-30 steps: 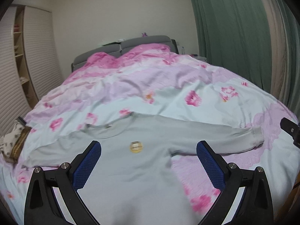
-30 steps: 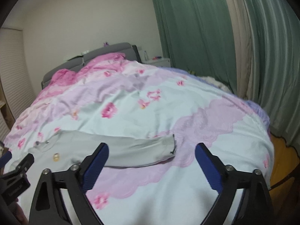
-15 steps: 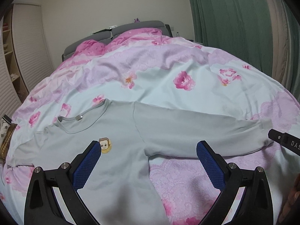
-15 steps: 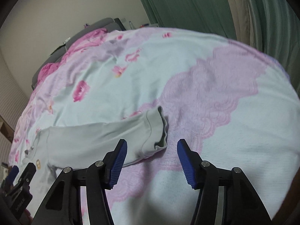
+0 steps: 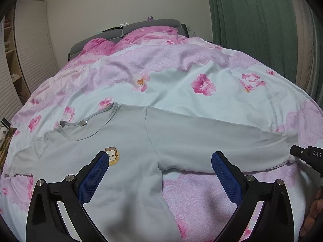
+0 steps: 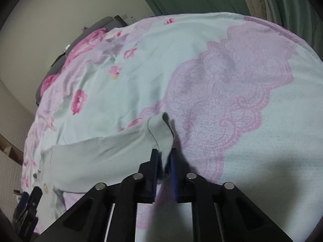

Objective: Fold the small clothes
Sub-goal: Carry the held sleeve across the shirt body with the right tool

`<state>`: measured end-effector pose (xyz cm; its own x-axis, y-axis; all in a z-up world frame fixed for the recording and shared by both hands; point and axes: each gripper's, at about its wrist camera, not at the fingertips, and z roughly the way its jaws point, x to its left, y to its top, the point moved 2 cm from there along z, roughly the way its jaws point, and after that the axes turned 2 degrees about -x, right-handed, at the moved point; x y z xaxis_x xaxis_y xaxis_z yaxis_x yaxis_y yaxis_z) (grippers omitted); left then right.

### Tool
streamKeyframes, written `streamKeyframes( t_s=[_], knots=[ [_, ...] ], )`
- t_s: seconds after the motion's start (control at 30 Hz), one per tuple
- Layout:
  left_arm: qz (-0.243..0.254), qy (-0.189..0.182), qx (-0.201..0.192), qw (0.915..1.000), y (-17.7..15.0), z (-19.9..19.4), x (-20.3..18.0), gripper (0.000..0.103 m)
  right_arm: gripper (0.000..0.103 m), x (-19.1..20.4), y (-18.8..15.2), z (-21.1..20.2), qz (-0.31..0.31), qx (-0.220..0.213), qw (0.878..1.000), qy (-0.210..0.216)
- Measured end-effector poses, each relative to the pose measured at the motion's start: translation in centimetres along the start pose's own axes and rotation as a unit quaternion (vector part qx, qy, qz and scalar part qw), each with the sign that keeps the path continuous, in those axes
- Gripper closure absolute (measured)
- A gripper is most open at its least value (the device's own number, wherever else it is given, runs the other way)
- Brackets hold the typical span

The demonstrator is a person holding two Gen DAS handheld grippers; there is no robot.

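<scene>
A small grey long-sleeved shirt (image 5: 129, 141) with a round cartoon badge (image 5: 112, 155) lies flat on the flowered bed cover (image 5: 181, 84), neck toward the far left. My left gripper (image 5: 159, 171) hovers open above the shirt's body near the armpit, nothing between its blue pads. The right sleeve stretches out to its cuff (image 6: 161, 133). My right gripper (image 6: 164, 157) has its jaws closing on the cuff's edge, the fabric pinched between the blue pads. The tip of the right gripper (image 5: 306, 155) shows at the cuff in the left wrist view.
Green curtains (image 5: 252, 30) hang along the right side of the bed. A grey headboard (image 5: 129, 30) and pink pillows lie at the far end. A slatted wardrobe with shelves (image 5: 24, 60) stands at the left. A patterned cloth item (image 5: 4, 141) rests at the bed's left edge.
The right gripper came down to the sleeve cuff and closed its jaws on it. The left gripper dropped lower and closer over the shirt, then held still, staying open.
</scene>
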<state>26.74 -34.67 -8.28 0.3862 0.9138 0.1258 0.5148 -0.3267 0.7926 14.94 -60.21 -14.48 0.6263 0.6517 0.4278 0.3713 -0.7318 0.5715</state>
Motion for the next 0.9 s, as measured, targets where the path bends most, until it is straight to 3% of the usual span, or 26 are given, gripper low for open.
streamKeyframes(
  t_s=[0.23,0.5,0.9],
  knots=[
    [-0.012,-0.001,-0.008,0.9999,0.4,-1.3,1.4,0.0,0.094,3.1,0.6,-2.5,-0.041,-0.03,0.999,0.012],
    [-0.041,0.012,-0.019,0.9989,0.9,-3.2,5.5,0.0,0.095,9.7,0.8,-5.9,-0.103,-0.068,0.991,0.043],
    [-0.115,0.078,-0.027,0.9899,-0.7,-5.3,19.6,0.0,0.095,26.4,-4.0,-4.9,-0.21,-0.062,0.968,0.124]
  ],
)
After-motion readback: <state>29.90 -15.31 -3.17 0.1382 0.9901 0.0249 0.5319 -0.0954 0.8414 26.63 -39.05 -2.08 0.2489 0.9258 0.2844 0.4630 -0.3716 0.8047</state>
